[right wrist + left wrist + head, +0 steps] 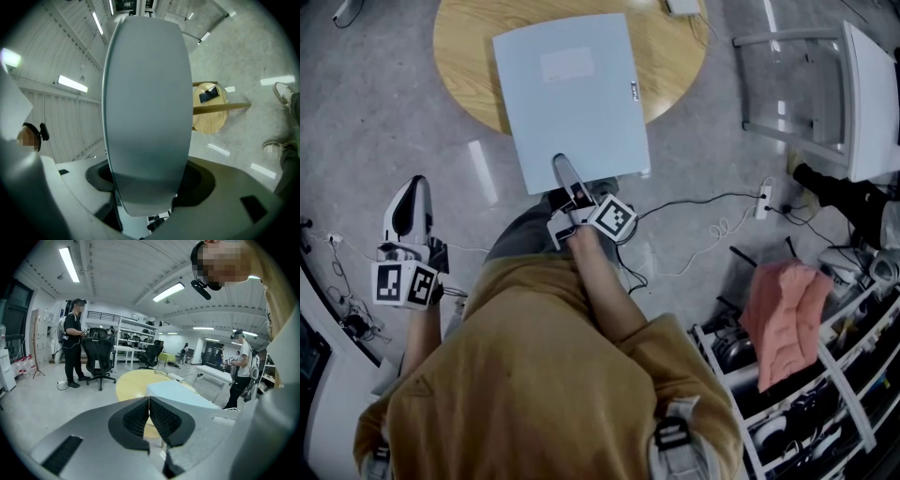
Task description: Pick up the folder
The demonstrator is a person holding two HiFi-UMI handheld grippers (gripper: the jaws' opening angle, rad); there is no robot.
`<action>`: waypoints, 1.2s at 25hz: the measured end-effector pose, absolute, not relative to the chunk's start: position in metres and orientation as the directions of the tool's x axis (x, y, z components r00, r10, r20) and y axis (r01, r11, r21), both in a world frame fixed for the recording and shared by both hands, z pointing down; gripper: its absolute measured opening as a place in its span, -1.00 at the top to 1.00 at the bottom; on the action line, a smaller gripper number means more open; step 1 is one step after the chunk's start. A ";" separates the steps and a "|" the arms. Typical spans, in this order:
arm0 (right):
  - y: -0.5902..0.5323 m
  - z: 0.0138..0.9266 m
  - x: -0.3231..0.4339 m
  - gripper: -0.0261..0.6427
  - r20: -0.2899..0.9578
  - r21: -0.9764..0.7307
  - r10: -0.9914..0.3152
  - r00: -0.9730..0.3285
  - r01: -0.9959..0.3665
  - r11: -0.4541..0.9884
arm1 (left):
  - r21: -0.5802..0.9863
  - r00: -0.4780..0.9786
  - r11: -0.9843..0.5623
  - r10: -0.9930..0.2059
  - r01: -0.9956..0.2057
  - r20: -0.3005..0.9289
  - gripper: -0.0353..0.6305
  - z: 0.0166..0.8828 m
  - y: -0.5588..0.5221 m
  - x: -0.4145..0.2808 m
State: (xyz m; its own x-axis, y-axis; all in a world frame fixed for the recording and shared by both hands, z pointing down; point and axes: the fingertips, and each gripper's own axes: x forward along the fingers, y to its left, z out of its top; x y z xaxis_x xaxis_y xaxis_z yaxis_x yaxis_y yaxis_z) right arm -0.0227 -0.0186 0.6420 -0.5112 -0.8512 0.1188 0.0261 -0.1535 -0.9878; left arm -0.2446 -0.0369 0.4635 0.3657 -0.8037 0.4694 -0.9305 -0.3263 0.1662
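Note:
A light blue-grey folder (572, 94) lies flat on a round wooden table (469, 56), with its near end hanging over the table's edge. My right gripper (562, 171) is at that near end, one finger lying on top of the cover. In the right gripper view the folder (147, 108) fills the gap between the jaws of that gripper (145, 187), and both pads lie against it. My left gripper (414, 192) hangs low at the left, far from the table. Its jaws (149, 404) meet with nothing between them, and the folder (180, 392) and table (131, 383) lie beyond them.
A white frame chair (825, 84) stands at the upper right. Cables (703, 202) and a power strip (764, 197) lie on the floor near my feet. A pink cloth (783, 319) rests on cluttered shelves at the right. People and office chairs (99, 359) stand across the room.

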 end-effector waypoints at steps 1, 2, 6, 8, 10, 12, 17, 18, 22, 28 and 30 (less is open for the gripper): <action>-0.016 0.640 -0.018 0.00 0.119 -0.989 -0.851 -0.511 0.014 -0.147 | 0.167 0.371 -0.332 -0.802 -0.928 0.467 0.88 0.464 -0.037 -0.242; -0.015 0.637 -0.013 0.02 0.116 -0.991 -0.852 -0.510 0.004 -0.137 | 0.169 0.377 -0.338 -0.801 -0.926 0.465 0.88 0.463 -0.037 -0.239; -0.015 0.626 0.005 0.08 0.075 -0.996 -0.868 -0.492 0.008 -0.090 | 0.171 0.394 -0.356 -0.797 -0.919 0.458 0.88 0.462 -0.036 -0.227; -0.018 0.623 0.010 0.10 0.063 -0.998 -0.870 -0.490 -0.006 -0.069 | 0.169 0.398 -0.362 -0.796 -0.917 0.455 0.88 0.461 -0.034 -0.225; -0.020 0.622 0.012 0.11 0.058 -0.998 -0.867 -0.494 -0.022 -0.054 | 0.166 0.398 -0.364 -0.797 -0.917 0.454 0.88 0.460 -0.032 -0.224; -0.022 0.619 0.012 0.12 0.041 -0.999 -0.866 -0.499 -0.020 -0.036 | 0.163 0.398 -0.365 -0.797 -0.917 0.455 0.88 0.459 -0.029 -0.225; -0.035 0.604 0.008 0.12 -0.055 -0.998 -0.870 -0.490 0.045 0.038 | 0.155 0.391 -0.361 -0.797 -0.919 0.461 0.88 0.462 -0.025 -0.223; -0.038 0.598 0.006 0.12 -0.077 -0.997 -0.869 -0.489 0.051 0.059 | 0.155 0.390 -0.361 -0.798 -0.920 0.460 0.88 0.462 -0.024 -0.224; -0.051 0.563 0.000 0.12 -0.166 -0.986 -0.857 -0.487 0.088 0.141 | 0.148 0.389 -0.362 -0.807 -0.920 0.444 0.88 0.455 -0.021 -0.228; -0.069 0.494 0.012 0.12 -0.302 -0.953 -0.831 -0.467 0.116 0.281 | 0.141 0.391 -0.365 -0.832 -0.920 0.393 0.88 0.437 -0.025 -0.224; -0.072 0.471 0.018 0.12 -0.327 -0.943 -0.826 -0.459 0.107 0.314 | 0.141 0.391 -0.365 -0.841 -0.920 0.373 0.88 0.429 -0.025 -0.222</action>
State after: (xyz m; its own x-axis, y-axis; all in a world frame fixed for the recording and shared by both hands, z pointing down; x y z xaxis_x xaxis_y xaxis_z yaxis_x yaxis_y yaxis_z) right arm 0.0178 -0.0719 0.4711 -0.4589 -0.8261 -0.3269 0.1069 0.3139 -0.9434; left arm -0.2218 -0.0247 0.4294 0.3911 -0.8415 0.3728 -0.9202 -0.3654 0.1407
